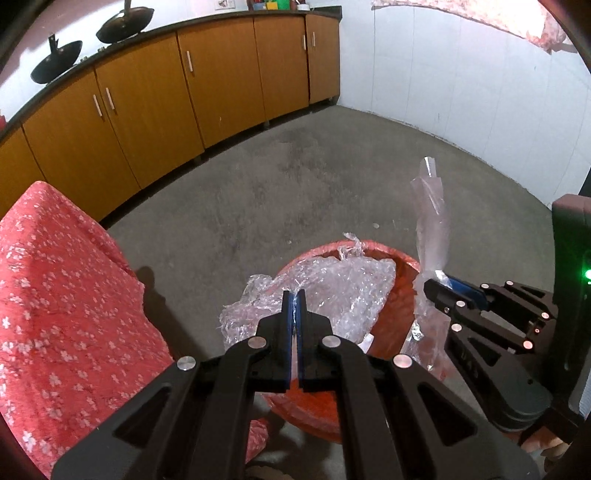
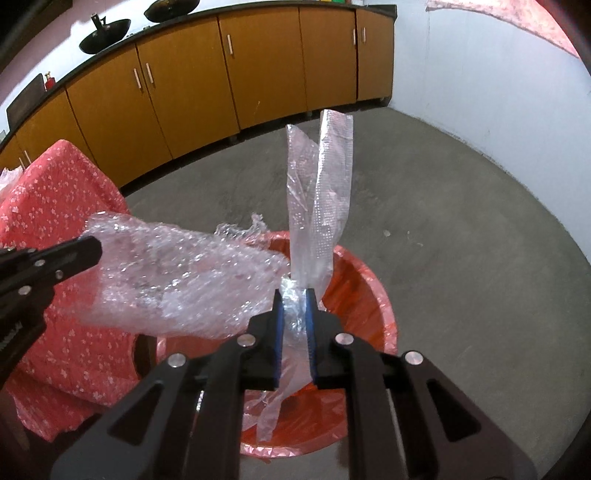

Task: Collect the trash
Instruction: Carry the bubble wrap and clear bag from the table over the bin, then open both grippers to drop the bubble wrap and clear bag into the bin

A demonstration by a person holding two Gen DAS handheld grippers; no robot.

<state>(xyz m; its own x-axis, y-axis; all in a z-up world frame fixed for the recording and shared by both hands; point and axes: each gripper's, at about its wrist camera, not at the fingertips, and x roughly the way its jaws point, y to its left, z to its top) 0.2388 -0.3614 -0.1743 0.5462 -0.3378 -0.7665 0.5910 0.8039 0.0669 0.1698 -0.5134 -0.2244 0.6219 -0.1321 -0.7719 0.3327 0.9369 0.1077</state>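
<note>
- Left gripper (image 1: 294, 301): jaws closed tight on a crumpled sheet of bubble wrap (image 1: 332, 291), held above the bin's rim on the left side.
- Right gripper (image 2: 294, 299): jaws clamped on a strip of clear plastic wrapper (image 2: 321, 192); one end stands upright above the jaws, the other trails down into the bin.
- Red bin (image 2: 373, 295): stands on the floor, lined with a red bag, directly beneath both grippers.
- Bubble wrap, seen from the right wrist: reaches from the left gripper (image 2: 88, 251) across to the strip and appears to touch it near the right jaws.
- Red floral cloth (image 1: 55, 295): drapes over a piece of furniture just left of the bin.
- Grey concrete floor (image 1: 295, 177): extends to orange cabinets (image 1: 147, 103) along the far wall; two dark woks (image 1: 125, 24) sit on the tabletop above them.
</note>
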